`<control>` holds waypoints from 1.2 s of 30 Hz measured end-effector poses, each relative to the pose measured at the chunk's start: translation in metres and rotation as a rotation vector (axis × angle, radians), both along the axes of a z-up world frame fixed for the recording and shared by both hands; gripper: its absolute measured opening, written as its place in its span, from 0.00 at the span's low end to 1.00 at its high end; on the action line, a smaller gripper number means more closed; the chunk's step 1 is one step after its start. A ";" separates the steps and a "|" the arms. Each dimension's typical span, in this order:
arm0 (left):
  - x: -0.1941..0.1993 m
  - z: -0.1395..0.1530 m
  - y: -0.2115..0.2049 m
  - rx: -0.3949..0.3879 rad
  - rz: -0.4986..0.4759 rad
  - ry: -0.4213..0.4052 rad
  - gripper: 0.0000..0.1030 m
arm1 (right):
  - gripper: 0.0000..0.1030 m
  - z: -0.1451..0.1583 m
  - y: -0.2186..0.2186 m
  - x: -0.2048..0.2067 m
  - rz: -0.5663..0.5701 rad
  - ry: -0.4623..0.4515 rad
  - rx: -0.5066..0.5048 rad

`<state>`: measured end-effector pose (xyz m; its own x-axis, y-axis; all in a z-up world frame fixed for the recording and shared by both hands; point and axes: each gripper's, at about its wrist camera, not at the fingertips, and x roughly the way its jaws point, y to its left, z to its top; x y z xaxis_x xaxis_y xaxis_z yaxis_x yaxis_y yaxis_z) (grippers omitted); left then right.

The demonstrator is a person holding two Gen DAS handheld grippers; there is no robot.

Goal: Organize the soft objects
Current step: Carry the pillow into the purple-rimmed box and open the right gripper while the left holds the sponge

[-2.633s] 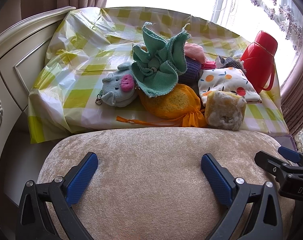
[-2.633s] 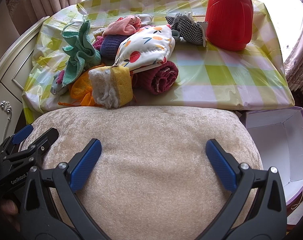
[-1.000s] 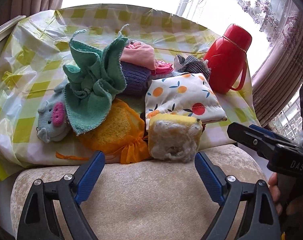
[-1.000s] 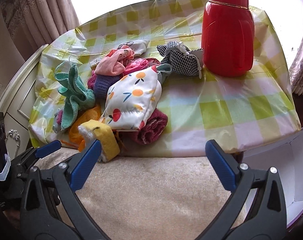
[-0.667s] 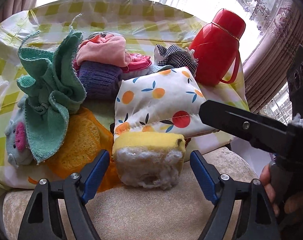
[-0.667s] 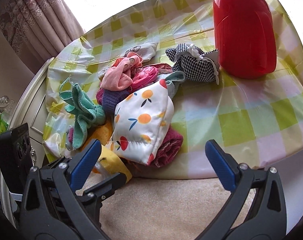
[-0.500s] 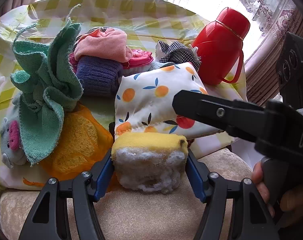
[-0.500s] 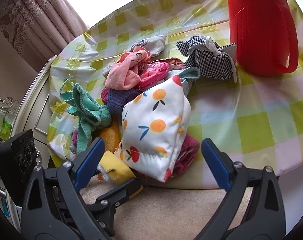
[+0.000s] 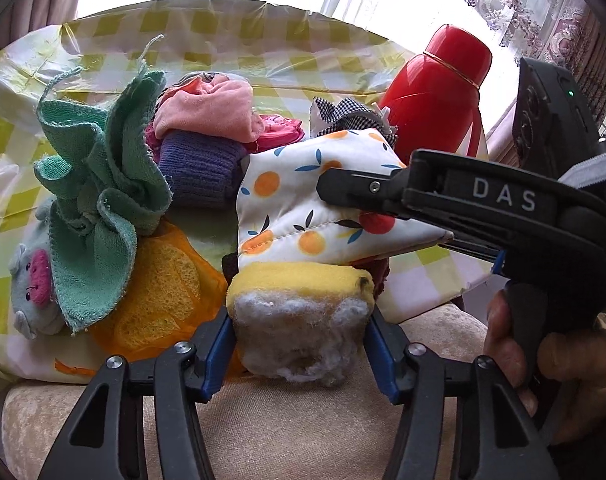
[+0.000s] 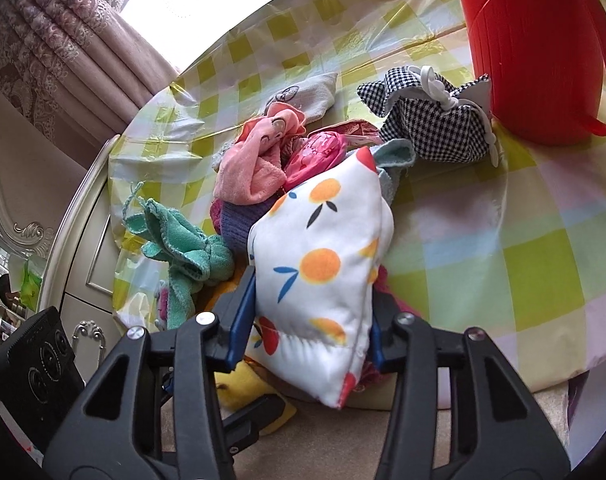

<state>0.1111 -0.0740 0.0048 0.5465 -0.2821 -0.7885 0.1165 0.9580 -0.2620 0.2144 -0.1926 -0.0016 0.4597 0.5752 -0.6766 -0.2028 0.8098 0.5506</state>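
A heap of soft things lies on the checked tablecloth [image 10: 503,240]. At its near edge sits a yellow sponge [image 9: 299,292] with a fluffy white side. My left gripper [image 9: 299,340] is closing on it, and both blue pads press its sides. On top of the sponge rests a white orange-print pouch [image 10: 323,248]. My right gripper [image 10: 309,320] is closing on that pouch, which bulges between the pads. In the left wrist view the right gripper's upper finger [image 9: 367,190] lies across the pouch [image 9: 295,200], held by a hand [image 9: 563,360].
A green cloth [image 9: 99,200], grey pig plush [image 9: 31,292], orange mesh bag [image 9: 159,292], purple knit [image 9: 199,168] and pink cloth [image 9: 211,108] fill the heap's left. A checked pouch [image 10: 431,128] and red flask [image 10: 523,40] stand behind. A beige cushion [image 9: 303,432] lies below.
Both grippers came forward from over the cushion to the heap. The left jaws narrowed onto the yellow sponge, and the right jaws narrowed onto the orange-print pouch.
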 end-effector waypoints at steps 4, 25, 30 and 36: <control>-0.007 0.009 0.000 0.021 0.024 -0.040 0.56 | 0.48 0.014 -0.015 -0.006 -0.041 -0.051 0.036; -0.021 0.048 -0.082 0.027 -0.114 -0.150 0.56 | 0.48 0.030 -0.195 -0.110 -0.321 -0.033 -0.015; -0.024 0.053 -0.109 0.028 -0.170 -0.152 0.56 | 0.48 0.010 -0.231 -0.125 -0.386 0.038 -0.044; -0.031 0.059 -0.144 0.033 -0.248 -0.160 0.56 | 0.57 -0.025 -0.254 -0.131 -0.393 0.135 -0.057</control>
<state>0.0804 -0.2183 0.0634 0.5822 -0.3981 -0.7090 0.3857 0.9028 -0.1902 0.0836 -0.4465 -0.0267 0.5421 0.3336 -0.7713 0.1986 0.8410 0.5033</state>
